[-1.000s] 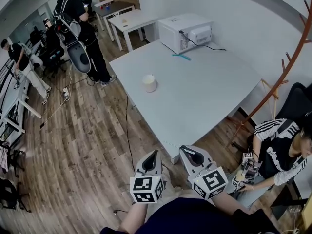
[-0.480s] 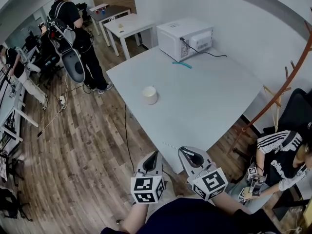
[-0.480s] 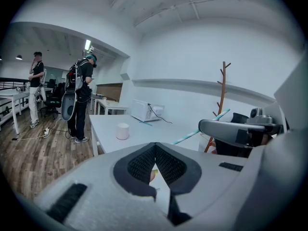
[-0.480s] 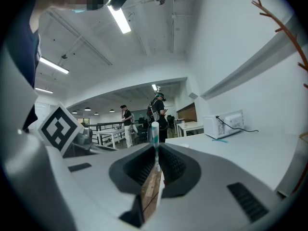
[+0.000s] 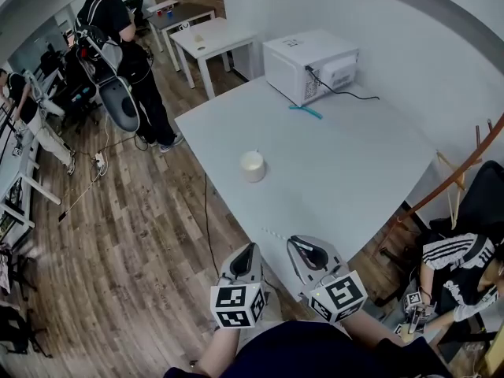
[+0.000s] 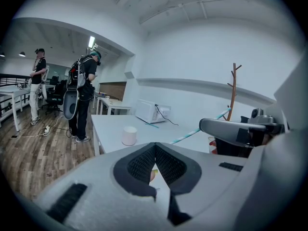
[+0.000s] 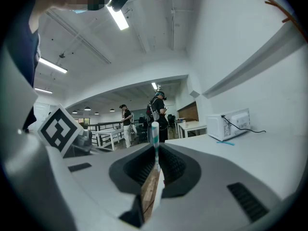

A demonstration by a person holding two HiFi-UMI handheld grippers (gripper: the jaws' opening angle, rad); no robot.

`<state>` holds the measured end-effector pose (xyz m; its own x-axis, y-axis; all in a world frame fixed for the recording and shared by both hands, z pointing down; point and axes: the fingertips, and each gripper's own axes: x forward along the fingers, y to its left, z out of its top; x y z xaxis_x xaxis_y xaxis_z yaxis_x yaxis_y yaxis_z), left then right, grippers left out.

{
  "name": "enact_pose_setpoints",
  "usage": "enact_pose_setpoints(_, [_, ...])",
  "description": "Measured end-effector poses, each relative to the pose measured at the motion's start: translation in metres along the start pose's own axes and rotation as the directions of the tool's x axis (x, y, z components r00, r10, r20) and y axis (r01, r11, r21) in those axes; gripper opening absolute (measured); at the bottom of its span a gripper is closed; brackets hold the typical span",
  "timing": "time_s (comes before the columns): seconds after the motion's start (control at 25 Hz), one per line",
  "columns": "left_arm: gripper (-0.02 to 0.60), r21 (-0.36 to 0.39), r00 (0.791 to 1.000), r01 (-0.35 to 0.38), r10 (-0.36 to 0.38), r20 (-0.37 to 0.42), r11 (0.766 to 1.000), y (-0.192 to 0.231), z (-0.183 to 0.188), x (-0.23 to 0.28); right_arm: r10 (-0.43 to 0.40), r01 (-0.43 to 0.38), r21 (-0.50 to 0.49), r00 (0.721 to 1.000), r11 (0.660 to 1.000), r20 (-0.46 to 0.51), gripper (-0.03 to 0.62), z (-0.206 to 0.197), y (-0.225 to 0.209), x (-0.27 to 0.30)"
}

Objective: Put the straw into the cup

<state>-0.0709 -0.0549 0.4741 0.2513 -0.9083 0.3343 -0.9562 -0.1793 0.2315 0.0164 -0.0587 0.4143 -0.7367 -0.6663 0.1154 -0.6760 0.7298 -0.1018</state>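
Two grippers: the left gripper (image 5: pixel 248 250) has its jaws together on nothing; the right gripper (image 5: pixel 293 242) is clamped on the thin white-and-teal striped straw (image 5: pixel 276 235).
Just changed: in the head view the grey-white table (image 5: pixel 354 172) and the white paper cup (image 5: pixel 252 166) sit lower in the frame than a second ago; both grippers stay at the bottom edge.
Meaning: probably an approach, with insertion not begun.
Straw place: lower centre of the head view, at the table's near edge, well apart from the cup.
Straw axis: it runs leftward and slightly up from the jaws. It likely needs tipping upright.
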Motion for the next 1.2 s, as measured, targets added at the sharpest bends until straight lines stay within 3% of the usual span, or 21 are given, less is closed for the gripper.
enact_pose_setpoints(0.48, [0.017, 0.003, 0.999, 0.026, -0.025, -0.036, 1.0, 0.051, 0.031, 0.06, -0.05, 0.05, 0.003, 0.999, 0.999, -0.022, 0.041, 0.013, -0.035, 0.073])
enact_pose_setpoints(1.2, [0.017, 0.019, 0.99, 0.105, -0.102, -0.102, 0.994, 0.107, 0.047, 0.12, -0.154, 0.154, 0.012, 0.987, 0.988, -0.045, 0.041, 0.011, -0.072, 0.153])
